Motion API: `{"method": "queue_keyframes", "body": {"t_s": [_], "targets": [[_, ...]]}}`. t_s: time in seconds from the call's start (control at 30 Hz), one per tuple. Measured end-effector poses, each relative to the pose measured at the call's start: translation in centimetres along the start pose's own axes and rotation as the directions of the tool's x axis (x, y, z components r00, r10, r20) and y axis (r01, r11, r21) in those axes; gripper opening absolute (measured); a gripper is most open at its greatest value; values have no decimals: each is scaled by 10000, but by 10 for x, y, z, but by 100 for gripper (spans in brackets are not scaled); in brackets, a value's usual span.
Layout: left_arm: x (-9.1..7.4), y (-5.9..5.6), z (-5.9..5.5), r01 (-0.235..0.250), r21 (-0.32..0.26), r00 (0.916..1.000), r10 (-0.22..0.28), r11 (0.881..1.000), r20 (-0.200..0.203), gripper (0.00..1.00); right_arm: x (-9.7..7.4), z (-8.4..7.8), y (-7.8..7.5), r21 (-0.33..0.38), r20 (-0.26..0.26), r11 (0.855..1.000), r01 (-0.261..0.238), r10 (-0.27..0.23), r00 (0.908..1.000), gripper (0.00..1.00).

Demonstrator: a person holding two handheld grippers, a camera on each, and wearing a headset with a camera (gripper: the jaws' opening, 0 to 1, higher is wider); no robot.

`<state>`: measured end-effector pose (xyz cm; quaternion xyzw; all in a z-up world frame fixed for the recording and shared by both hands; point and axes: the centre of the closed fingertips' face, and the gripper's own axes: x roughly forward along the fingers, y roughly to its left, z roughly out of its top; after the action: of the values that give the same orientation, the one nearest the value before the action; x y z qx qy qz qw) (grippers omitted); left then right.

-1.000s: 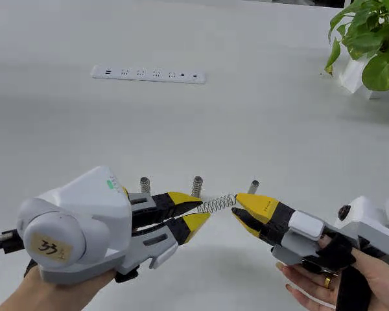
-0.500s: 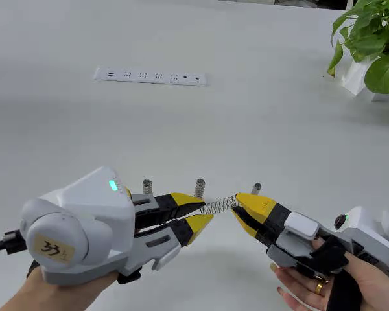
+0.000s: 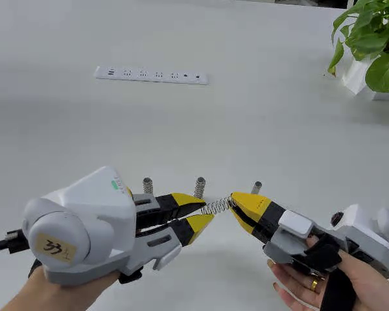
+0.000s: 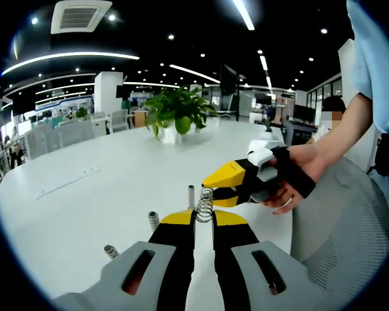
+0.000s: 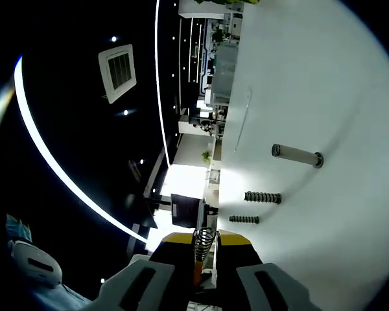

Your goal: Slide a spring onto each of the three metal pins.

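Noted: left gripper (image 3: 206,212) and right gripper (image 3: 235,205) each have fingers closed on opposite ends of one spring (image 3: 217,205), apparently aligning it for the bare pin (image 3: 256,188).

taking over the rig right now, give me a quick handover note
Grippers: the left gripper is shut on one end of the spring and the right gripper is shut on the other end.
Done: the left pin and the middle pin each wear a spring.
Left to do: the right pin is bare. Slide the held spring onto it.
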<state>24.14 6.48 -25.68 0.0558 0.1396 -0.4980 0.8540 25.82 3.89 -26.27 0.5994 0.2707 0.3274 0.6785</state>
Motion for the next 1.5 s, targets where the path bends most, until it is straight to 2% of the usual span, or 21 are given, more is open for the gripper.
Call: {"method": "queue_keyframes", "body": {"t_s": [0.2,0.27,0.37,0.53,0.57,0.77,0.8,0.83,0.87,0.93,0.97,1.03,1.1,1.13,1.17,1.23,1.27,1.3,1.4,1.47,1.5], "targets": [[0,0,-3,-73,-12,10000,73,10000,-31,6,2,0,0,-1082,-83,9935,349,-360,9993,7],[0,-1,-5,-105,-40,9999,105,9999,-98,7,1,1,-3,-1841,-127,9812,578,-612,9980,7],[0,0,-6,-160,3,9998,160,9999,-117,7,3,1,1,-2060,-152,9764,644,-690,9975,7],[0,0,-10,-279,154,9993,283,9995,-247,7,5,0,4,-3050,-215,9485,852,-963,9951,7],[0,0,-10,-288,153,9992,292,9995,-258,7,5,0,4,-3311,-249,9388,947,-1090,9937,7],[1,2,-15,-439,239,9981,449,9987,-433,7,8,-3,9,-4978,-435,8585,1233,-1667,9850,6],[1,3,-16,-483,260,9977,495,9985,-472,7,8,-4,9,-5234,-463,8425,1274,-1774,9830,6],[2,3,-16,-523,271,9973,536,9983,-511,7,9,-5,9,-5636,-458,8154,1322,-1906,9806,6],[2,3,-17,-543,290,9970,558,9981,-534,7,10,-4,10,-5857,-396,7985,1394,-1999,9790,6],[3,5,-20,-688,432,9952,716,9967,-671,7,12,-9,15,-6140,-539,7792,1262,-2009,9781,6],[4,4,-20,-662,384,9954,686,9971,-662,7,14,-7,17,-6425,-473,7563,1230,-1993,9788,6],[4,5,-21,-772,395,9944,798,9962,-694,7,14,-11,17,-6896,-600,7127,1285,-2331,9706,6],[4,6,-22,-843,418,9938,871,9956,-696,7,16,-13,19,-7365,-598,6647,1253,-2485,9668,6],[4,6,-22,-870,423,9936,898,9953,-691,7,16,-13,19,-7512,-628,6486,1225,-2550,9649,6],[4,6,-22,-899,417,9932,927,9951,-704,7,16,-14,19,-7852,-634,6076,1194,-2707,9606,6],[5,7,-21,-977,490,9924,1010,9940,-701,7,18,-17,22,-8049,-685,5829,1110,-2771,9584,6],[5,7,-21,-1014,501,9921,1047,9936,-698,7,18,-17,22,-8336,-640,5414,1094,-2913,9545,6],[5,7,-21,-1036,496,9918,1069,9934,-701,7,19,-18,23,-8504,-651,5158,1035,-2984,9522,6],[6,7,-21,-1075,466,9914,1106,9931,-698,7,20,-21,24,-9026,-690,4233,785,-3224,9441,6],[7,7,-21,-1087,484,9913,1119,9929,-688,7,20,-25,25,-9268,-739,3708,597,-3361,9389,6],[8,7,-21,-1091,473,9914,1122,9929,-681,7,21,-25,25,-9407,-680,3347,553,-3458,9358,6]]}}
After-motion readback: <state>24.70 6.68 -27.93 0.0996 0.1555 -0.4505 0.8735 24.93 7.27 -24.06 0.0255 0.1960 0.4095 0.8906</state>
